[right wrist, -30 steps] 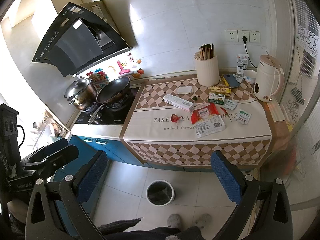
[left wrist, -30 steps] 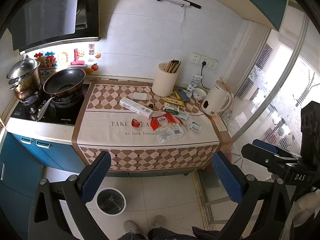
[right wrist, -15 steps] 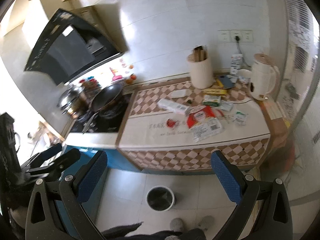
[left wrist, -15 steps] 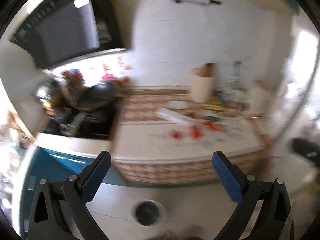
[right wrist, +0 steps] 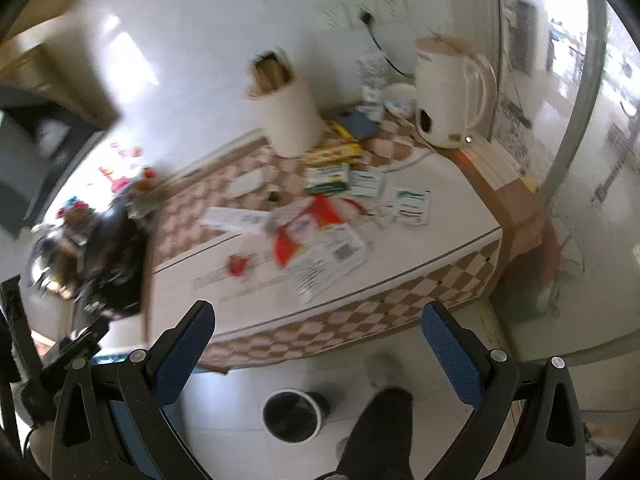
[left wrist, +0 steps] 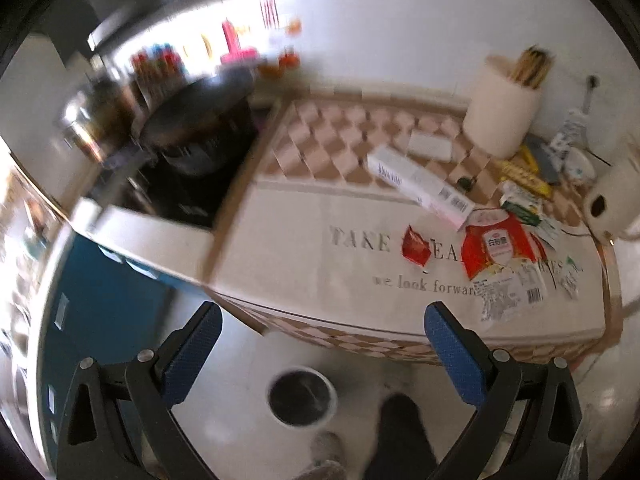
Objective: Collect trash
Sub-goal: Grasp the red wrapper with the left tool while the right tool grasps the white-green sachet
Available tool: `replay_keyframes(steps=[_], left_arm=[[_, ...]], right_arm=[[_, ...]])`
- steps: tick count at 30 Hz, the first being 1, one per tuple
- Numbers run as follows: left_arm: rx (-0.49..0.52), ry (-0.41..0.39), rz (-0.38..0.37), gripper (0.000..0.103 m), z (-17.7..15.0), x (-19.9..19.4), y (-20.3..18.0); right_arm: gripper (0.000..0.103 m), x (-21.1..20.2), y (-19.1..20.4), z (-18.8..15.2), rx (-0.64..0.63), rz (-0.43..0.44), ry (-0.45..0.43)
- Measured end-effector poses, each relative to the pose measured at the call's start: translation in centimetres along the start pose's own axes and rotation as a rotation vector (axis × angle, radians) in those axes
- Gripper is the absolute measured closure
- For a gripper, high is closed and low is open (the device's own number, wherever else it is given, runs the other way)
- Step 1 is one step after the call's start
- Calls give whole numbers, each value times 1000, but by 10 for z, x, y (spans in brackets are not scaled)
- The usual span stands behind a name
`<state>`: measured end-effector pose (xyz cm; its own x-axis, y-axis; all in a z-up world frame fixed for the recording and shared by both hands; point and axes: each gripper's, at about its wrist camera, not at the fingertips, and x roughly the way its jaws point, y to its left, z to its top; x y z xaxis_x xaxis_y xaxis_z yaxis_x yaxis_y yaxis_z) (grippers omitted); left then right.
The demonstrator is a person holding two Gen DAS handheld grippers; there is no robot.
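Trash lies on the counter's checkered cloth (left wrist: pixel 304 264): a small red wrapper (left wrist: pixel 415 245), a red and white packet (left wrist: pixel 496 248), a clear printed bag (left wrist: pixel 508 292), a long white box (left wrist: pixel 420 184) and green and yellow packs (left wrist: pixel 520 200). The same litter shows in the right wrist view, with the red wrapper (right wrist: pixel 237 265) and the printed bag (right wrist: pixel 328 260). A round trash bin (left wrist: pixel 302 396) stands on the floor below the counter, also in the right wrist view (right wrist: pixel 294 414). My left gripper (left wrist: pixel 320 340) and right gripper (right wrist: pixel 316 340) are open, empty and short of the counter edge.
A black wok (left wrist: pixel 200 112) and a steel pot (left wrist: pixel 80 124) sit on the hob at left. A white utensil holder (left wrist: pixel 504 116) and a white kettle (right wrist: pixel 452 96) stand at the back right. The person's leg (right wrist: pixel 380 432) and shoe are beside the bin. Blue cabinets (left wrist: pixel 100 312) lie below the hob.
Both grippers have moved forward and closer to the counter, with the views tilting and blurring. The jaws stay open. The trash has not moved.
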<state>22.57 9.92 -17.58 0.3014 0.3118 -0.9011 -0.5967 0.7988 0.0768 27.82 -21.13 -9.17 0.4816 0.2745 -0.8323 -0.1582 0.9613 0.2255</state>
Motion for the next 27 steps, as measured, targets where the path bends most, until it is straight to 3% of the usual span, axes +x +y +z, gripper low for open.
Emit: replay_keyframes(steps=[4,8,12,16,17,20,21,23,26,27], left_arm=[[-53,180,-21,6,25,75,-35],[-117,352,-54,20,45,151,-63],[-196,458,-83,28,54,208,-84],[-223,495,-81,40,53,231,-99],[-215,500,-76,49,52,234,-103],[-149,455,-24,59,56,227,-116],[-133,439,-35,69,56,223,-119],[-101,423,-11,70,57,220,-124],[-48,395,29,77,57,211,-134],[-26,386,47,78,56,208,-136]], right_arm=[[0,99,-25,48,45,-61,80],[0,188,-61,92,85,-102,200],[0,266,-94,129,102,-174,284],[0,316,-117,143,128,-248,331],[0,332,-123,144,137,-278,358],[3,362,-135,141,164,-307,412],[7,368,-136,139,159,-315,421],[13,382,-137,136,133,-343,437],[24,381,-129,135,99,-356,370],[34,380,-127,134,94,-356,354]])
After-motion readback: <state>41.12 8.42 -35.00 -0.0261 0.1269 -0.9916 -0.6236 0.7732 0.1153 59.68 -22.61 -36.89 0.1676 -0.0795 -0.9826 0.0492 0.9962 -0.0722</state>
